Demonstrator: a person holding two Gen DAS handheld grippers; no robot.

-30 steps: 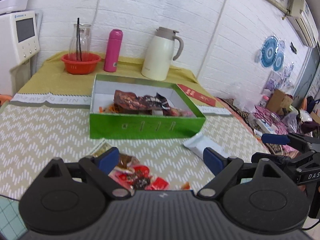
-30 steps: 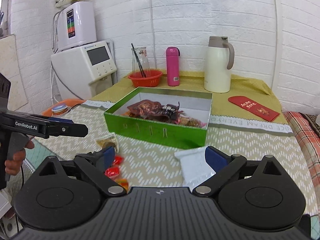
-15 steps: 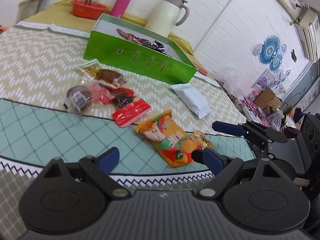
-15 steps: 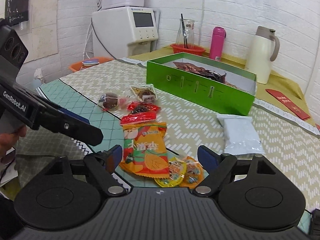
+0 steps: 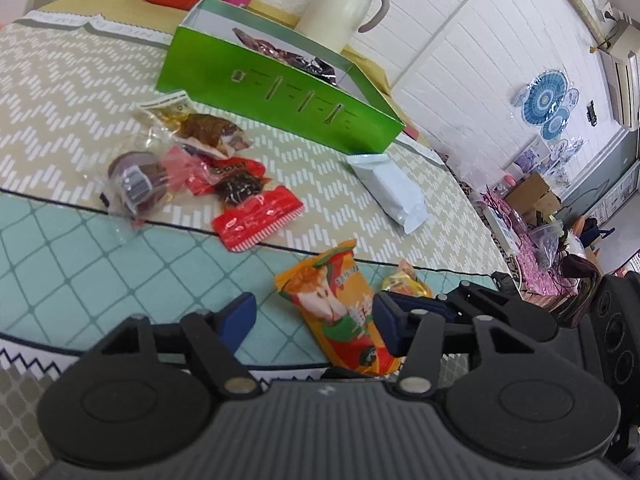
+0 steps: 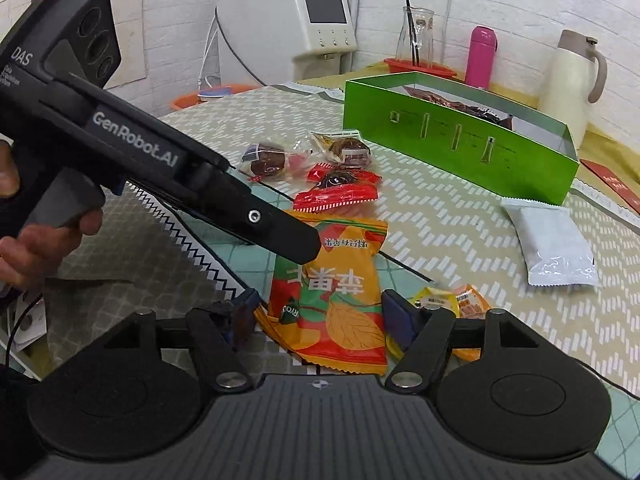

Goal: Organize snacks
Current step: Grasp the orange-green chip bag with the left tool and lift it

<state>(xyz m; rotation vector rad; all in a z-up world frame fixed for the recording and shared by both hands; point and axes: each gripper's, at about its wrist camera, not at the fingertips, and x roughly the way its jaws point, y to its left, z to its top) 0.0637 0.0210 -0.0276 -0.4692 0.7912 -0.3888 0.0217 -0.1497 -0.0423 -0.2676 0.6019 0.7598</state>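
Note:
An orange snack bag (image 5: 340, 304) (image 6: 332, 292) lies at the table's front edge. My left gripper (image 5: 314, 320) is open, low over the table, with the bag by its right finger. My right gripper (image 6: 320, 320) is open and straddles the bag's near end. The left gripper's body (image 6: 160, 160) crosses the right wrist view above the bag. A green box (image 5: 280, 88) (image 6: 456, 136) holding several dark packets stands behind. Loose snacks lie between: a red packet (image 5: 258, 222), a white packet (image 5: 388, 184) (image 6: 548, 244), brown wrapped sweets (image 5: 208, 130) and small yellow packets (image 6: 452, 300).
A cream jug (image 6: 568, 80), pink bottle (image 6: 480, 56) and orange basket with a glass carafe (image 6: 418, 64) stand at the back of the table. A white appliance (image 6: 288, 32) stands at the back left. Clutter and a cardboard box (image 5: 528, 192) lie off the table's right.
Both grippers pulled back and dropped toward the table's front edge, converging on the orange bag. The bag now sits between the right gripper's fingers. Both stay open.

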